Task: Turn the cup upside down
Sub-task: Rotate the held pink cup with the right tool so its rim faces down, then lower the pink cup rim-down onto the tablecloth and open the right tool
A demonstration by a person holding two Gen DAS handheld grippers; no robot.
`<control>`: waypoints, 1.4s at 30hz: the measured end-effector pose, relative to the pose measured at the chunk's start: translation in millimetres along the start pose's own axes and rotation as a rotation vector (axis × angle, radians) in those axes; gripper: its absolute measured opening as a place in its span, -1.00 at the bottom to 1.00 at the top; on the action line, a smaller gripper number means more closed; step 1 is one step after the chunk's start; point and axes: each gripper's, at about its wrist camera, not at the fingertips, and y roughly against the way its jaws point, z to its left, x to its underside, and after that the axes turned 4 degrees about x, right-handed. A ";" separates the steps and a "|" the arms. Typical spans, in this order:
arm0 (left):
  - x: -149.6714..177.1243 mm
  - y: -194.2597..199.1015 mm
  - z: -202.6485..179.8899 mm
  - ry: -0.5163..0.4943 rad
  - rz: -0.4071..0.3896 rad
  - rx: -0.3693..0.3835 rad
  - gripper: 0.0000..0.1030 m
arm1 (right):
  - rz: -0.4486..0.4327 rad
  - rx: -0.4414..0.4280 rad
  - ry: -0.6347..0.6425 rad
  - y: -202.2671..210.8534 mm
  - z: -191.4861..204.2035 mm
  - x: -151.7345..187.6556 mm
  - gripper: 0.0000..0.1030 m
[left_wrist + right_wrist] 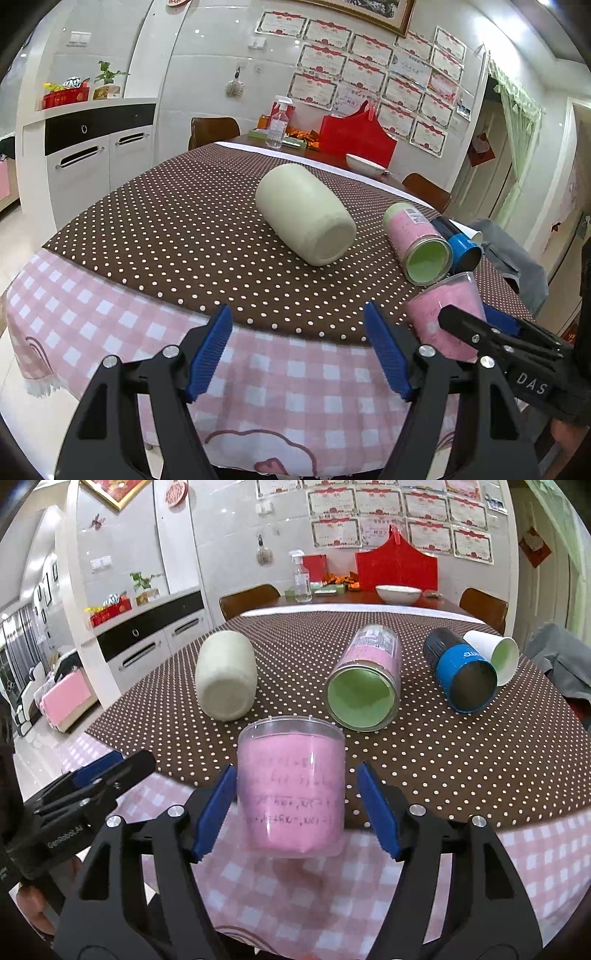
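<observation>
Dotted tablecloth (443, 760): pink-lined cup (291, 794) between open right tool (295, 808).

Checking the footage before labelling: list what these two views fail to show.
- Pink cup, right wrist view: blurred; the writing on it is unreadable, and contact with the right gripper is unclear.
- Same cup, left wrist view: the right gripper's jaws cover its lower side.
- Paper cup: the blue can hides part.
</observation>
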 end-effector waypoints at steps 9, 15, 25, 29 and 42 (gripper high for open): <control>0.1 0.7 1.8 0.007 0.001 0.001 0.41 | 0.038 -0.013 -0.038 -5.7 6.5 30.5 0.40; 0.0 1.5 1.4 0.003 0.001 0.002 0.41 | 0.032 -0.021 -0.023 -3.0 6.9 31.0 0.11; 0.3 3.7 0.4 0.001 0.000 0.002 0.42 | -0.020 -0.003 0.010 13.1 5.8 17.7 0.11; 0.9 3.0 -0.7 0.005 0.004 0.004 0.41 | -0.029 0.002 0.016 11.3 4.1 6.7 0.11; -11.4 0.3 -6.5 -0.022 -0.010 -0.012 0.42 | -0.052 -0.018 0.007 -2.7 7.2 -17.8 0.19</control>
